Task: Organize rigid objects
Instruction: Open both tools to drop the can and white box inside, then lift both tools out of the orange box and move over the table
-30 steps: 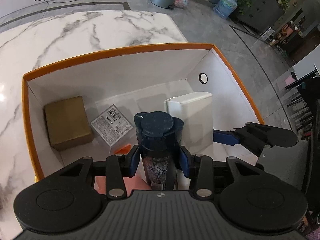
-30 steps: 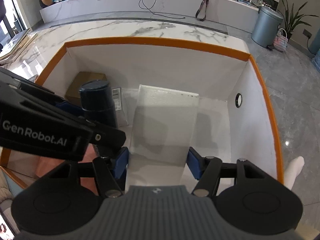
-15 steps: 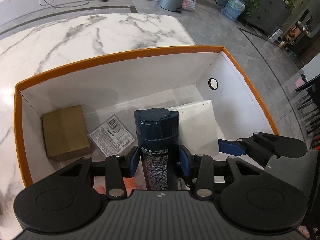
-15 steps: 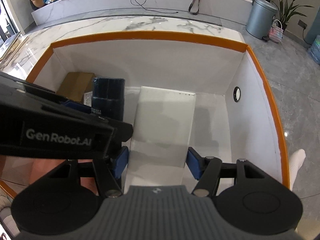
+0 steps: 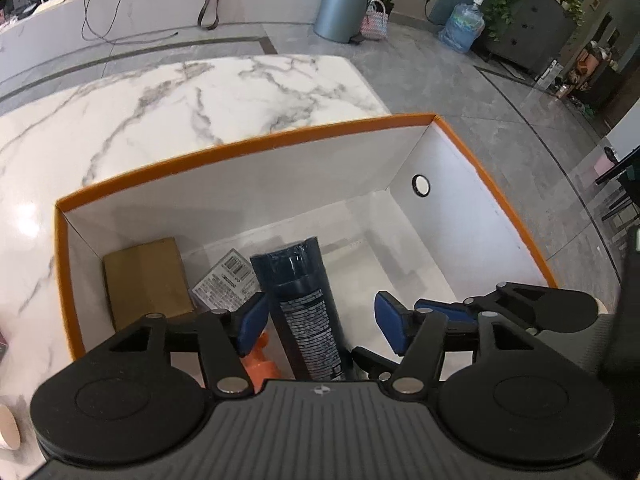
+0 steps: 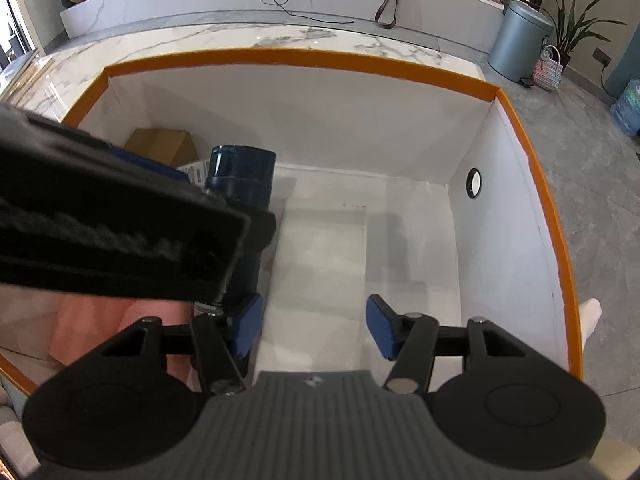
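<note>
dark spray can (image 5: pixel 301 300) lying between spread jaws

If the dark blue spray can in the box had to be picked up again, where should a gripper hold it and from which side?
Probably the mid-body of the dark blue spray can, from above with the fingers across its width. It lies lengthwise on the floor of the orange-rimmed box, cap toward the far wall. Its round sides look clear enough: the brown carton sits to its left, and the left gripper already straddles it, open.

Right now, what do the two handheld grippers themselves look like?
Both match: the left gripper and right gripper have matte black ribbed bodies, two round black discs, black linkage arms with silver pins, and blue fingers. No cables or sleeves show.
</note>
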`<state>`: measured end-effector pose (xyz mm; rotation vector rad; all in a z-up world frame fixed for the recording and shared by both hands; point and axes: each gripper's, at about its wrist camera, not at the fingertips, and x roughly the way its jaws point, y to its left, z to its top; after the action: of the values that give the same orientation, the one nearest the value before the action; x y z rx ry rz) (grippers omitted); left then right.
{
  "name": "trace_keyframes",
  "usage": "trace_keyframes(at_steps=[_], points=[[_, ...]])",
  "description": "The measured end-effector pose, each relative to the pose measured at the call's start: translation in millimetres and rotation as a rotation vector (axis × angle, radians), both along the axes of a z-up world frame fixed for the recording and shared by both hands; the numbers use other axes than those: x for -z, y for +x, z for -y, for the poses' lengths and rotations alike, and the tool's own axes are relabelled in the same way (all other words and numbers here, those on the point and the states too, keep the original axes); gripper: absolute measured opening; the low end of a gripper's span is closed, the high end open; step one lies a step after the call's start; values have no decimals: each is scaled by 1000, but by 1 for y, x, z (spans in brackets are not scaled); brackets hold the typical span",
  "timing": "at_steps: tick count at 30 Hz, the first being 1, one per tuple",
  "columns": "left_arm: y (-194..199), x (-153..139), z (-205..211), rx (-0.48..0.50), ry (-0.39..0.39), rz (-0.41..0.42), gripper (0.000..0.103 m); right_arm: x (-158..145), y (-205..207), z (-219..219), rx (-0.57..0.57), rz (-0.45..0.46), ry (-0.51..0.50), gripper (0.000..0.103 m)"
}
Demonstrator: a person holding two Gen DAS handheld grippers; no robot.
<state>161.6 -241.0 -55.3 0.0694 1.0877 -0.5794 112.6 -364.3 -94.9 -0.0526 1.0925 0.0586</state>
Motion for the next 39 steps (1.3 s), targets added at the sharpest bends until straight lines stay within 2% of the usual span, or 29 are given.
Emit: trace_keyframes(at_steps=[4, 8, 12, 18, 26, 29, 34, 39], points=[[-5, -9, -3, 5, -8, 30, 72, 1, -3, 1, 8, -8, 6, 59], [-11, -18, -12, -1, -31, 51, 72, -4, -8, -3, 20, 8, 9, 73], [-21, -27, -22, -6, -46, 81, 72, -14, -15, -12, 33, 47, -29, 74], [-32, -38, -39, -7, -37, 131, 72, -32, -25, -28, 38, 105, -14, 74], [-46, -53, -77, -55, -69, 186, 72, -61, -40, -61, 9, 196, 17, 74], [-51, -56, -94, -78, -56, 211, 71, -70, -44, -79, -14, 229, 24, 74], [-55, -57, -130, -136, -57, 207, 71, -79, -50, -114, -62, 267, 57, 74], [-58, -52, -167, -181, -2, 234, 71, -74, -50, -147, -123, 267, 88, 74]])
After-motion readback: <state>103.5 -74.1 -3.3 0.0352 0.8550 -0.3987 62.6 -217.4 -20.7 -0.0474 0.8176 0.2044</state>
